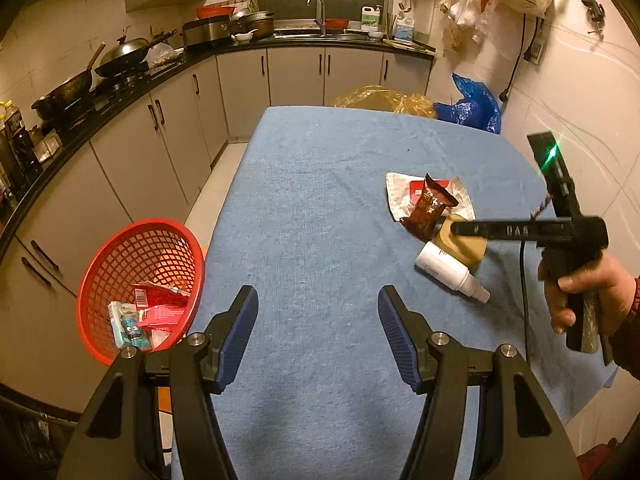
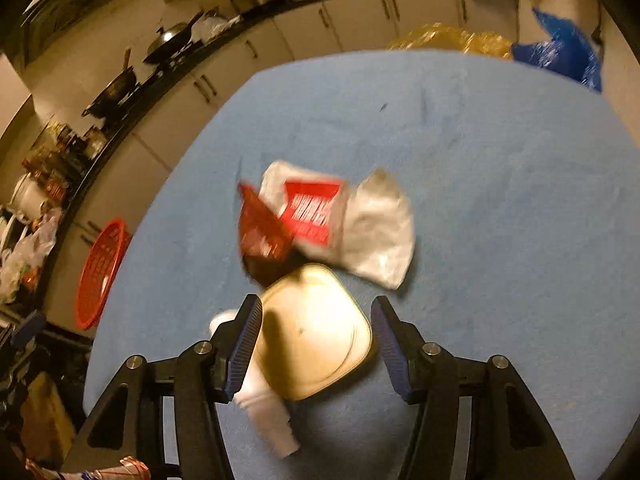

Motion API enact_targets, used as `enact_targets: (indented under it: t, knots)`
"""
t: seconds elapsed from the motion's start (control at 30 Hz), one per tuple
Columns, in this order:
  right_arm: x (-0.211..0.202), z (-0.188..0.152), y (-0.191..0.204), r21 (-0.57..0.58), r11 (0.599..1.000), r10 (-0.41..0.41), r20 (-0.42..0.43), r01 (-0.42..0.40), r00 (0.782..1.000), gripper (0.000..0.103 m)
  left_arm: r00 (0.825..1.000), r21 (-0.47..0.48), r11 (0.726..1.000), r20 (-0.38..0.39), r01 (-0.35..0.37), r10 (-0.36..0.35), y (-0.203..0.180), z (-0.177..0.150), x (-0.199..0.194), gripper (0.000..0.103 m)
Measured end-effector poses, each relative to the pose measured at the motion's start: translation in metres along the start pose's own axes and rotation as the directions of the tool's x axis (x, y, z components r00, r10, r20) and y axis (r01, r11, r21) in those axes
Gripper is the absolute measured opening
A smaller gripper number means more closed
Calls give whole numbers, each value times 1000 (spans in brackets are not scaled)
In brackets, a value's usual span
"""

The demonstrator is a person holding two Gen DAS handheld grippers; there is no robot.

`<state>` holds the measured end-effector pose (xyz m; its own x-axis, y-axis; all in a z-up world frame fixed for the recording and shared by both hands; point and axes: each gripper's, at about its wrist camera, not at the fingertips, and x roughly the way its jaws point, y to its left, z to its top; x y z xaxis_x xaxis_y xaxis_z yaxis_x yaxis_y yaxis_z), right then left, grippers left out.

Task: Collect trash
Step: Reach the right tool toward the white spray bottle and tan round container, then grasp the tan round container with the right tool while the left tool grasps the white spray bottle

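Item 1. Left gripper [image 1: 318,334]: jaws spread wide, nothing between them, hovering over bare blue terry tablecloth [image 1: 312,208]. Just off its left side, beyond the table edge, sits the red plastic mesh basket [image 1: 120,280], already containing several wrappers and a small carton.

Item 2. Right gripper [image 2: 316,344]: jaws wide apart, gripping nothing, poised over the remaining trash pile. The left wrist view shows it reaching in from the right, held in the person's right hand [image 1: 588,300].

Item 3. Tan rounded-square plastic lid [image 2: 316,332]: lies flat on the cloth, directly between and just ahead of the right gripper's fingers. Roughly as broad as it is long, so no strong long axis; it nearly fills the jaw opening.

Item 4. White cylindrical plastic bottle [image 2: 264,404]: lying on its side, partly under the lid, at the right gripper's left finger. Long axis runs roughly along the gripper's pointing direction, slightly slanted.

Item 5. Dark red-brown foil snack wrapper [image 2: 262,236]: ahead and to the left of the right gripper, touching the lid's far edge.

Item 6. Crumpled white paper bag with red printed panel [image 2: 360,228]: farthest ahead of the right gripper, under the wrapper.

Note. The right gripper is much the nearer to all remaining trash; the left is well apart from it, to its forward right. Likely next pick: the lid, by lowering and closing across its width. This view is motion-blurred, so contact cannot be confirmed.
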<state>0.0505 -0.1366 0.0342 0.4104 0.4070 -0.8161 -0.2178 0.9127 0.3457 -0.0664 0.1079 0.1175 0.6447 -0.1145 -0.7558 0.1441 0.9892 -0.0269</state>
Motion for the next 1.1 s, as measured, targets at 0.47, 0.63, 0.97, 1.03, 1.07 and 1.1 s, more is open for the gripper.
enact_targets:
  t: [0.47, 0.63, 0.97, 1.03, 1.07, 1.1]
  knots:
    - [13, -20, 58, -160, 983, -100, -37, 92, 994, 72, 1000, -55, 998, -26, 13, -15, 4, -10, 7, 61]
    - [25, -11, 64, -147, 973, -187, -47, 178, 981, 77, 998, -82, 996, -49, 21, -25, 4, -21, 11, 61]
    - [1, -21, 46, -91, 981, -170, -9, 169, 985, 72, 992, -148, 986, -94, 71, -85, -10, -26, 23, 66]
    - [-14, -27, 40, -70, 985, -156, 20, 157, 988, 72, 988, -174, 981, -112, 88, -109, -15, -26, 28, 66]
    - [-21, -31, 36, -58, 986, -152, 31, 153, 988, 72, 984, -191, 977, -129, 100, -126, -20, -25, 33, 66]
    - [-28, -35, 31, -43, 988, -147, 39, 148, 988, 72, 980, -208, 972, -140, 108, -139, -25, -24, 38, 66]
